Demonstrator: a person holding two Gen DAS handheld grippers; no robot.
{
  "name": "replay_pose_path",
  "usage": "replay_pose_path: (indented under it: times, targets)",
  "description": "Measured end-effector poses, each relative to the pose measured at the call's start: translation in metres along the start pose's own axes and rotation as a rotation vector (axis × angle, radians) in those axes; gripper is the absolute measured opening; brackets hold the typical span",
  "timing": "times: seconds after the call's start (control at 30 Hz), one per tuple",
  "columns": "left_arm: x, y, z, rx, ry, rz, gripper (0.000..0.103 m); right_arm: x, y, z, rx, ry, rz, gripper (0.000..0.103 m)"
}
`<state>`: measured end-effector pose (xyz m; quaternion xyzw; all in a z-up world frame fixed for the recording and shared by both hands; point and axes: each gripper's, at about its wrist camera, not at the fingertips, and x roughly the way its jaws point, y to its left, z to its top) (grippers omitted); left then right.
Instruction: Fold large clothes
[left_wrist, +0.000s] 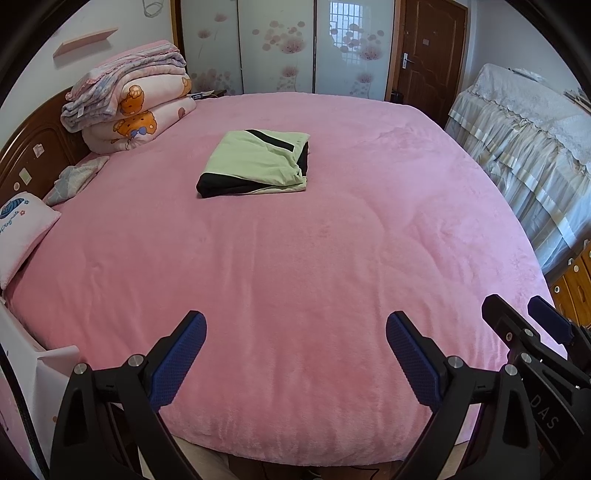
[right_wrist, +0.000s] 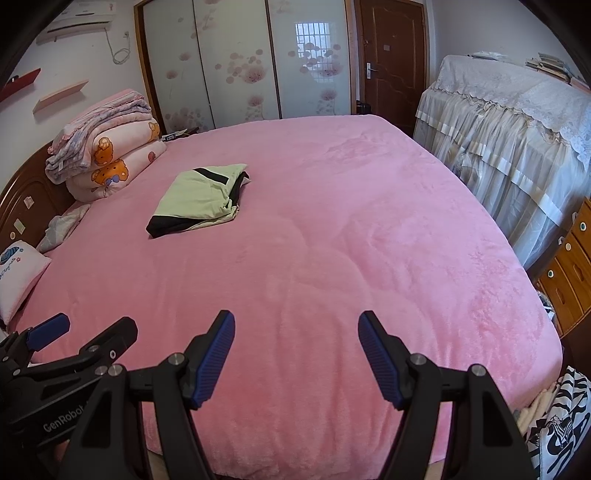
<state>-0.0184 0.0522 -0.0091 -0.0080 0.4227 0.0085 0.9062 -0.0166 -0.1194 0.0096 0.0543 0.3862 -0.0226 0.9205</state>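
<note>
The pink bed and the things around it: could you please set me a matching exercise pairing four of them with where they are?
Things:
1. folded green and black garment
2. stack of folded pink quilts
3. brown wooden door
4. white lace-covered furniture

Places:
A. beyond the bed's far end, shut
B. lying on the middle of the pink fleece bed cover
C. alongside the bed's right edge
D. piled by the wooden headboard, far left corner

Pairs: 1-B, 2-D, 3-A, 4-C
</note>
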Motion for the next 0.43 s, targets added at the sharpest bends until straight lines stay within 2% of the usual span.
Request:
replay_pose_path:
  times: [0.43]
  targets:
    - [0.0035,0.002,-0.0001,0.002,0.016,0.001,0.096,0.0024,-0.0006,-0.003,0.002,0.003,-0.004,0.07]
